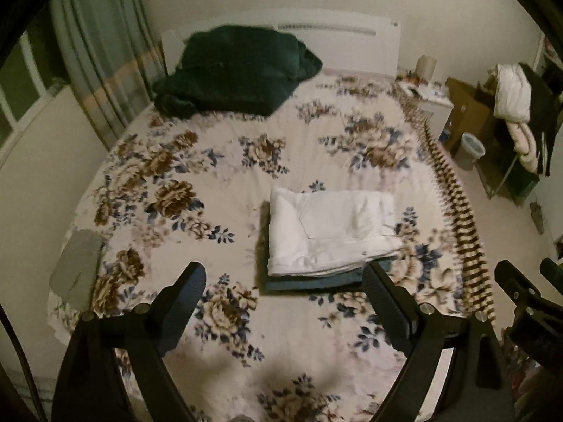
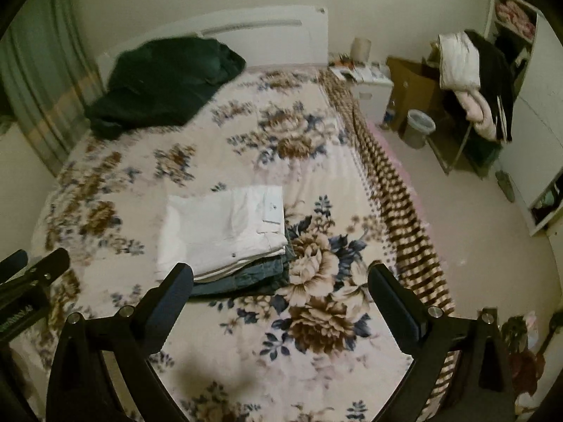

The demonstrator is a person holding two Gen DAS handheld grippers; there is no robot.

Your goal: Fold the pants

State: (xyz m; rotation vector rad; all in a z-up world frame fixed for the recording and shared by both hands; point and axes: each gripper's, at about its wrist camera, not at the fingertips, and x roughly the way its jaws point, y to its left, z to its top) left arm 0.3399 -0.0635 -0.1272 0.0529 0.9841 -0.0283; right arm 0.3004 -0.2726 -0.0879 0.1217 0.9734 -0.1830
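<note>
Left wrist view, folded white pants (image 1: 330, 232) beyond spread, empty tongs (image 1: 285, 292)

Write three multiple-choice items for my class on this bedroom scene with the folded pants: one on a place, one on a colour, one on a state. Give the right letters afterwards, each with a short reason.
1. Where do the white pants lie?
A. On the floor by the bin
B. On top of a folded blue-grey garment on the bed
C. Against the headboard

2. What colour is the crumpled bundle near the headboard?
A. Dark green
B. Red
C. Yellow

3. In what state is the left gripper?
A. Shut on the white pants
B. Shut on the bedspread
C. Open, holding nothing

Answers
1: B, a blue-grey edge shows under the white stack on the floral bedspread.
2: A, the bundle is dark green in both views.
3: C, its jaws stand wide apart above the bed with only bedspread seen between them; the right gripper is open likewise.
</note>
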